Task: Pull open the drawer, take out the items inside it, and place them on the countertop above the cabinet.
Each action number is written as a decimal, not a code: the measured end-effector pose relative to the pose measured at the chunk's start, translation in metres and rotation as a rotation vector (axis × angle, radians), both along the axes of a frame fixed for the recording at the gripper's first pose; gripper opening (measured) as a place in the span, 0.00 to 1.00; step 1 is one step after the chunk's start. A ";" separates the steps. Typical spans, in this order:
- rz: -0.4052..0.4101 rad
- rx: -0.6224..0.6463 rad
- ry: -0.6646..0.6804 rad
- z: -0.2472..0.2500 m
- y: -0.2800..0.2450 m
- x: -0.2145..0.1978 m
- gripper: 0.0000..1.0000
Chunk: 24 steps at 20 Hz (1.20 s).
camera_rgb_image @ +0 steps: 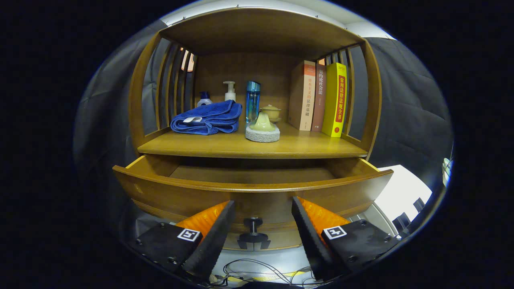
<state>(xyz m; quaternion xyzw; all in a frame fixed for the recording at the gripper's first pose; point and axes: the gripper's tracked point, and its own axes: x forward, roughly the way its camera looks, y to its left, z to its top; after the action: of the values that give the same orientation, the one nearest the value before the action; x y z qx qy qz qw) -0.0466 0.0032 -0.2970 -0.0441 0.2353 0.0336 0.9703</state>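
Note:
The wooden drawer (253,192) stands pulled out toward me, and the part of its floor that I can see is bare. Its dark knob (253,221) sits on the drawer front, between my fingers and a little beyond them, touching neither. My gripper (263,208) is open, its black-and-orange fingers (217,224) spread wide on either side of the knob. Above the drawer is the countertop (257,146). On it lie a folded blue towel (209,117) and a pale green object on a grey round pad (263,128). The drawer's front wall hides its near part.
At the back of the shelf stand a white pump bottle (229,91), a small blue-capped bottle (204,98), a tall blue bottle (252,100) and a lidded cup (271,112). Three books (321,98) stand at the right. Slatted sides close the shelf. Cables (257,271) lie on the floor below.

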 end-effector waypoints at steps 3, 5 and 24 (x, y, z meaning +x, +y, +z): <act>0.001 -0.004 -0.001 -0.003 0.001 0.013 0.95; -0.001 -0.001 0.001 -0.005 0.002 0.020 0.96; 0.002 -0.015 0.000 -0.020 0.005 0.071 0.95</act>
<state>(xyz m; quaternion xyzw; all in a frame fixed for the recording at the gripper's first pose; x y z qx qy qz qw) 0.0244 0.0087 -0.3172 -0.0517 0.2357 0.0328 0.9699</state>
